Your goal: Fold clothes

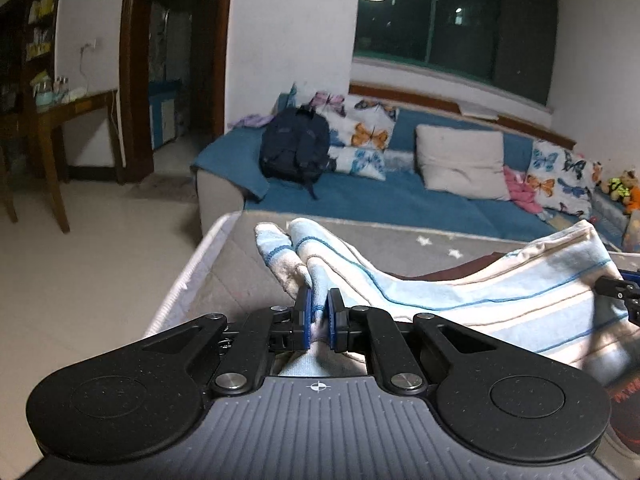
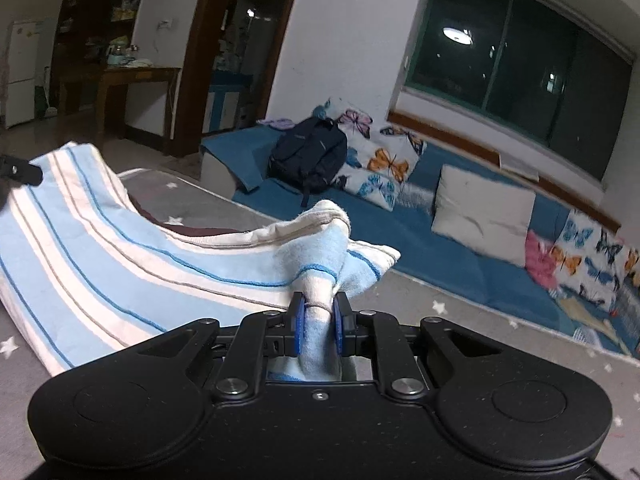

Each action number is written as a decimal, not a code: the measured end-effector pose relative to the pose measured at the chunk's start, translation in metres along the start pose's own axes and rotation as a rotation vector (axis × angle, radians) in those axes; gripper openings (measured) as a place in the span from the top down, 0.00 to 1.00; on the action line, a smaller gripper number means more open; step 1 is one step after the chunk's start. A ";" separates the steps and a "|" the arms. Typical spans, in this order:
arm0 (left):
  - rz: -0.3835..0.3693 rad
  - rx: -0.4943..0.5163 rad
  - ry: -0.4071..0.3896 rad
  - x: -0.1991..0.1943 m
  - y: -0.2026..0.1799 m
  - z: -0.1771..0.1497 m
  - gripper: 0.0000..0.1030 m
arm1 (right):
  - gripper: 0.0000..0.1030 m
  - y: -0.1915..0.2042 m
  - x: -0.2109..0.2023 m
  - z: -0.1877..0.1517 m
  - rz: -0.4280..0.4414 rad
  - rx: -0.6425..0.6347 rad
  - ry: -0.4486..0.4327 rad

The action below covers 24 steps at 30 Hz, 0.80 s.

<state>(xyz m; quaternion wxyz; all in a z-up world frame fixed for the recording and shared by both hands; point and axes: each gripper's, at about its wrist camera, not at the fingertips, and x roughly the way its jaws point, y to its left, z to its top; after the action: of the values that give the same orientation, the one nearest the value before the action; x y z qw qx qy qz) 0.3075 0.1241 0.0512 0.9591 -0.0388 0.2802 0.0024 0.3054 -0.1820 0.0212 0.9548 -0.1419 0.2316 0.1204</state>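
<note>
Jaws of the left gripper (image 1: 319, 308) are clamped on one bunched corner of the striped cloth (image 1: 500, 288); the right gripper (image 2: 319, 312) clamps another. Cloth hangs between them, sagging onto the grey mattress (image 2: 460, 312). Blue sofa (image 1: 400, 200) with backpack (image 1: 296, 148) lies beyond.

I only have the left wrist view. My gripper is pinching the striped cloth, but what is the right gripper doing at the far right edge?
Observer: The right gripper is shut on a bunched corner of the same light-blue and cream striped cloth.
Operator: Does the cloth touch the bed between us?
Observer: Its lower edge rests on the grey star-printed bedcover.
Operator: Anything left of the wooden table?
Observer: A white fridge.
</note>
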 end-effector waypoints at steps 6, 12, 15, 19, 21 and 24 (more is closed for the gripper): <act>0.061 0.010 0.077 0.040 0.003 -0.018 0.92 | 0.85 -0.003 0.038 -0.027 -0.011 0.010 0.067; 0.081 0.019 0.119 0.053 0.009 -0.028 0.87 | 0.78 -0.009 0.054 -0.044 0.001 0.026 0.114; 0.097 0.020 0.115 0.048 0.009 -0.028 0.79 | 0.75 -0.011 0.049 -0.043 0.001 0.042 0.122; 0.102 0.016 0.090 0.030 0.006 -0.031 0.69 | 0.60 -0.014 0.030 -0.041 -0.013 0.055 0.119; 0.105 0.022 0.077 0.018 0.005 -0.035 0.66 | 0.56 -0.015 0.023 -0.041 -0.020 0.057 0.121; 0.104 0.012 0.055 -0.005 0.006 -0.044 0.59 | 0.49 -0.018 0.008 -0.044 -0.033 0.066 0.121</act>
<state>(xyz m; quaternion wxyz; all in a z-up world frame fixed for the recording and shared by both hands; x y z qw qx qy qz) 0.2789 0.1264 0.0165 0.9499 -0.0187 0.3079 0.0493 0.2990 -0.2117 -0.0166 0.9452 -0.1212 0.2902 0.0881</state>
